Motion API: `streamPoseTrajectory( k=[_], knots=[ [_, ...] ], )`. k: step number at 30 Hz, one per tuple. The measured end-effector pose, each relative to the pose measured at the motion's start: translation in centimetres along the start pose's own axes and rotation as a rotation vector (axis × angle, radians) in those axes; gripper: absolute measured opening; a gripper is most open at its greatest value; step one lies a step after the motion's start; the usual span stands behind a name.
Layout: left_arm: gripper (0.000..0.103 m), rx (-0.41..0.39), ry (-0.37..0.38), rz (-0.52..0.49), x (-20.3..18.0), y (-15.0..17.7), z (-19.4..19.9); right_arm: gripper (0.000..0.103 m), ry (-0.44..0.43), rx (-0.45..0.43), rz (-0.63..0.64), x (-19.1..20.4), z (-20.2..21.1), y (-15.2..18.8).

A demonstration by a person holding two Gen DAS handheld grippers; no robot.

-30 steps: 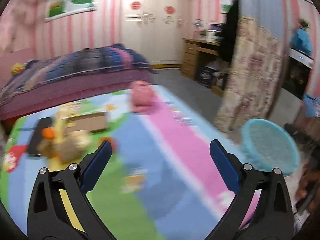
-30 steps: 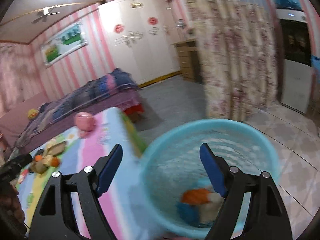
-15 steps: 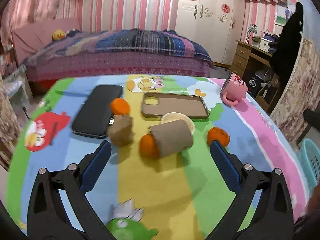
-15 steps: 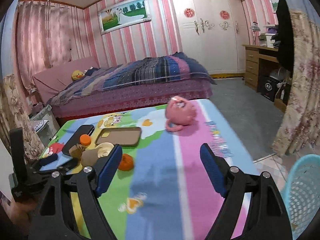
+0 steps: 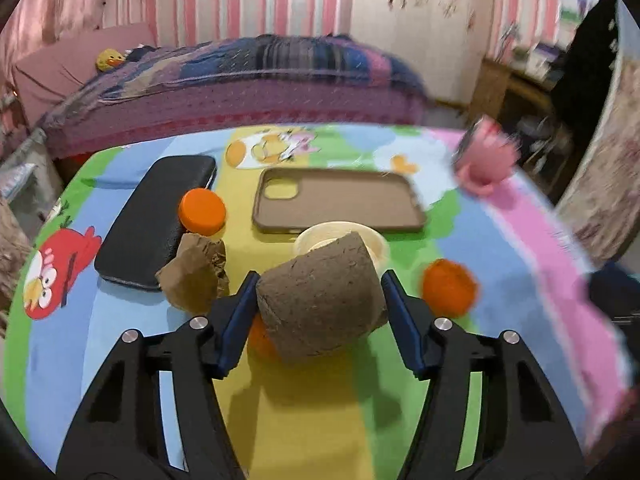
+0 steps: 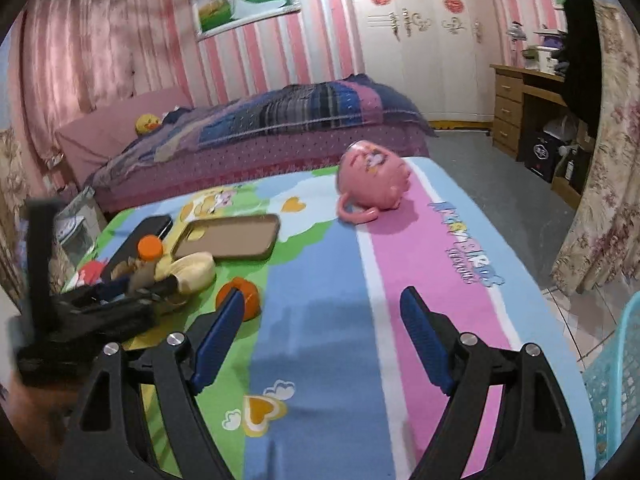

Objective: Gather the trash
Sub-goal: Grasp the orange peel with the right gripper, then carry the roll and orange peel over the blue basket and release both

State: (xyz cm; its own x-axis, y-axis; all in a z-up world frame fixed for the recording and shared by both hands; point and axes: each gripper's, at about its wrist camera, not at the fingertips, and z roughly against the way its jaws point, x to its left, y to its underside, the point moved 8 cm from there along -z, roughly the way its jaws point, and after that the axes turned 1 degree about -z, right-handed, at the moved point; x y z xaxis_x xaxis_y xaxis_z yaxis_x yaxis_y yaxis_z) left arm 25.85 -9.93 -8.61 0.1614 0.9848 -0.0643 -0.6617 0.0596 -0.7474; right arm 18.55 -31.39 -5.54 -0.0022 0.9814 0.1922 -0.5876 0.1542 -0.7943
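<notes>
Target item: brown paper cup (image 5: pixel 320 304) lying on its side on the cartoon tablecloth (image 5: pixel 312 420), just in front of the tan phone case (image 5: pixel 338 200).
Left gripper (image 5: pixel 318 320): angled down; jaws closing around the cup, contact not certain.
Right gripper (image 6: pixel 322 332): jaws wide, nothing between them, above bare cloth right of the case.
Risk, crush: thin cup may collapse or slip.
Risk, snag: orange piece (image 5: pixel 260 338) touching the cup's left end could be dragged along.
Basket: blue basket (image 6: pixel 612 392) on the floor, well right of the case.

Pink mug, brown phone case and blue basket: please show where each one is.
pink mug (image 6: pixel 374 176): right wrist view, its side.
brown phone case (image 5: pixel 340 202): left wrist view, inner face.
blue basket (image 6: pixel 618 376): right wrist view, mesh wall.
</notes>
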Motion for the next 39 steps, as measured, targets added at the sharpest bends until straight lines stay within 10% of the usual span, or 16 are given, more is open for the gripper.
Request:
streamPoseTrajectory(
  k=[19, 22, 26, 39],
  knots=[
    [0.063, -0.087, 0.173, 0.214, 6.8, 0.8, 7.8, 0.078, -0.037, 0.203, 0.162, 6.8, -9.2, 1.7],
    [0.064, -0.073, 0.124, 0.18, 6.9, 1.0, 7.4, 0.052, -0.043, 0.247, 0.163, 6.9, -9.9, 2.1],
    [0.063, -0.069, 0.154, 0.198, 6.7, 1.1, 7.2, 0.031, -0.062, 0.23, 0.135, 6.5, -9.0, 2.1],
    [0.064, -0.114, 0.131, 0.105, 4.3, 1.0, 8.7, 0.031, -0.177, 0.062, 0.031, 4.0, 2.2, 2.0]
  ],
)
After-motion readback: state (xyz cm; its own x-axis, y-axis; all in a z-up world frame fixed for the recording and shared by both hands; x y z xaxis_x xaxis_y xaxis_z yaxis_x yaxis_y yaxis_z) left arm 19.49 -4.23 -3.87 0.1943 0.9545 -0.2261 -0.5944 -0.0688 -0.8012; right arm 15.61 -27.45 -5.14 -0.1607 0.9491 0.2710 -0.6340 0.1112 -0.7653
